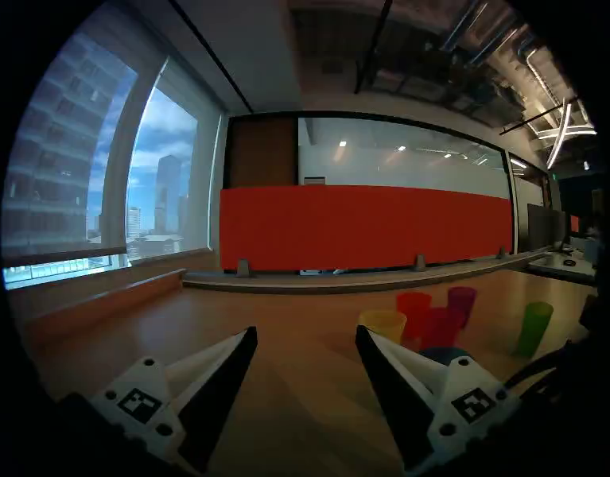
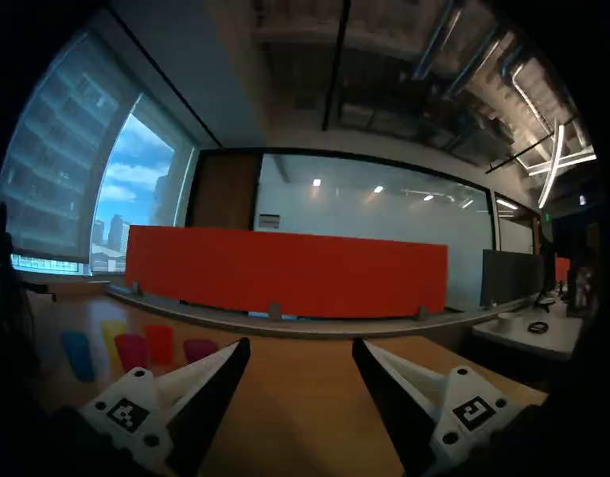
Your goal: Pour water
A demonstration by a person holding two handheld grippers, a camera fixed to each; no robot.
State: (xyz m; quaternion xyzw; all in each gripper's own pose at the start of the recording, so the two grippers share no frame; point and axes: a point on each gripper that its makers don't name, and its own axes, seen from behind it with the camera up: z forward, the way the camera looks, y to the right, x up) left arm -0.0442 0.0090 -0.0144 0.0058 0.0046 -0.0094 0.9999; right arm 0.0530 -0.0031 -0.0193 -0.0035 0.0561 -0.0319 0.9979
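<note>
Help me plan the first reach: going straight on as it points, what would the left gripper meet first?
Likely nothing close: the left gripper points over bare table toward the orange divider. The yellow cup stands just right of that line, though depth is unclear.

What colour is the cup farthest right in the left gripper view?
Green cup; best seen in the left gripper view.

In your left gripper view, five translucent cups stand bunched on the wooden table (image 1: 305,374): a yellow cup (image 1: 382,324), red cup (image 1: 413,308), pink cup (image 1: 440,327), purple cup (image 1: 462,300) and a partly hidden blue cup (image 1: 444,354). The green cup (image 1: 534,326) stands upright, apart to their right.
</note>
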